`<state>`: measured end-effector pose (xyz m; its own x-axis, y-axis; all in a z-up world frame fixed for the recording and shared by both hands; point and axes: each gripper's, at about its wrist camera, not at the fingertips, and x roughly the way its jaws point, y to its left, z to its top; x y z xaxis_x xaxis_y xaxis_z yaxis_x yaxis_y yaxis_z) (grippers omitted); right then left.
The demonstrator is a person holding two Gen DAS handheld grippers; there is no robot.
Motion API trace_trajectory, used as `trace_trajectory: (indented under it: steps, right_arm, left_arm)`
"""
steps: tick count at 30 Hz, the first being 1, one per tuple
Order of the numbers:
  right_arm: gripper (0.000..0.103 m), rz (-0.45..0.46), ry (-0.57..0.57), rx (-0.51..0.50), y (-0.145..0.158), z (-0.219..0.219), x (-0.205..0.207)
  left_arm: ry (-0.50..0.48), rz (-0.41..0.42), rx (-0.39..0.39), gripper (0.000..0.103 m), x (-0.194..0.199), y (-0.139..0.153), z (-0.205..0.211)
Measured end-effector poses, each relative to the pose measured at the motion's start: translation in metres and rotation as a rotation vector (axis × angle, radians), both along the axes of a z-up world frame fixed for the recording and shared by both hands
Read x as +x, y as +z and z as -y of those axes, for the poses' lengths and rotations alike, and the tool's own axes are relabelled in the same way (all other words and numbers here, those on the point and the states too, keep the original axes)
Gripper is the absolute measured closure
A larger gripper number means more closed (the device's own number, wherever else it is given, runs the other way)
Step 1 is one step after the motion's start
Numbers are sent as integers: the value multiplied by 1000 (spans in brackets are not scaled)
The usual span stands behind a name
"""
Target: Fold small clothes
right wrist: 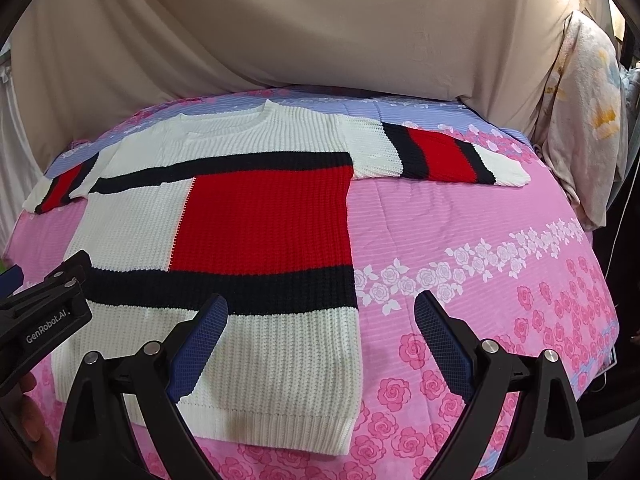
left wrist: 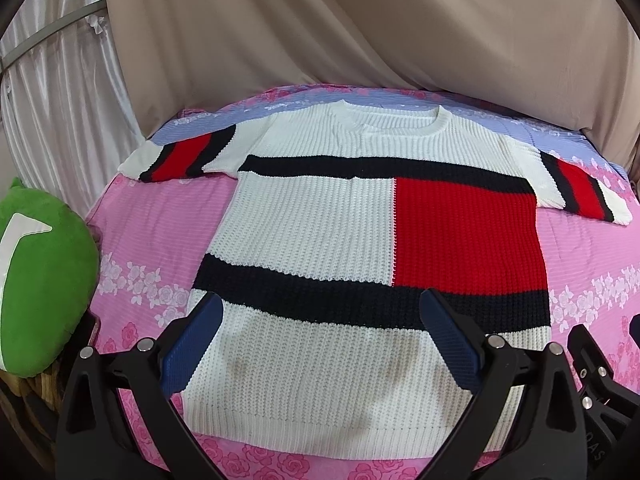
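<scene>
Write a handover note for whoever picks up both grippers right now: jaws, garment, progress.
Left gripper: jaws open, empty, over the lower hem.
Right gripper: jaws open, empty, by the lower right corner.
White knit sweater with red and navy blocks lies flat, front up, both sleeves spread, on the pink rose-print bedsheet.
Done: spread out. Left: every fold, sleeves first probably.

Knit sweater (left wrist: 320, 240), white with red and black blocks, lying flat and face-up on pink floral bedspread (left wrist: 152, 240), sleeves spreading outward. Left gripper (left wrist: 320, 312) hovering over hem, jaws gaping. Green plush cushion (left wrist: 40, 280) sitting left.
</scene>
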<state>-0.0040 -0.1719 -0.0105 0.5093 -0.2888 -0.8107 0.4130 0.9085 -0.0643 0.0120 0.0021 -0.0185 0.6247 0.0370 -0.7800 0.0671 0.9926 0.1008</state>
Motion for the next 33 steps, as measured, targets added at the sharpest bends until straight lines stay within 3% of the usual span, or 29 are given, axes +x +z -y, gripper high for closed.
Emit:
trace_trajectory:
  steps: [33]
  right_arm:
    - [10,-5,2,4,-3,0,7]
  left_arm:
    - [-9,-16,13,7,5,-5,9]
